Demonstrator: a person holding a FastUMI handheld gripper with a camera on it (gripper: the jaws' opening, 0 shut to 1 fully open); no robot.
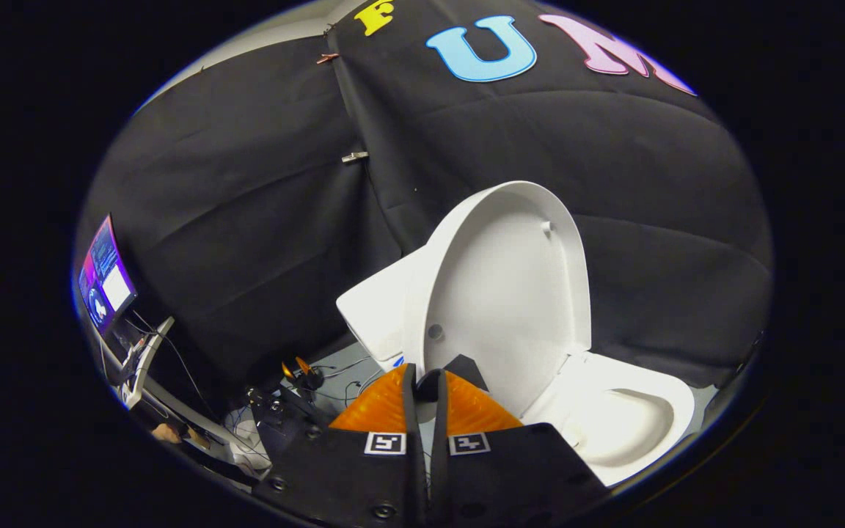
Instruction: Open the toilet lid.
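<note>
Black draped cloth (246, 220) is seen behind everything. Pressed nearly together, the ribbed orange fingers (382, 407) of the gripper (425, 389) pinch nothing. Just beyond them the smooth oval toilet lid (510, 286) is raised upright, the glossy bowl (624, 422) exposed beside it.

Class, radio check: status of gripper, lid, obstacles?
Gripper fingers nearly together, gripping nothing, at raised lid's edge. Lid upright, bowl exposed. Nothing in the way.
</note>
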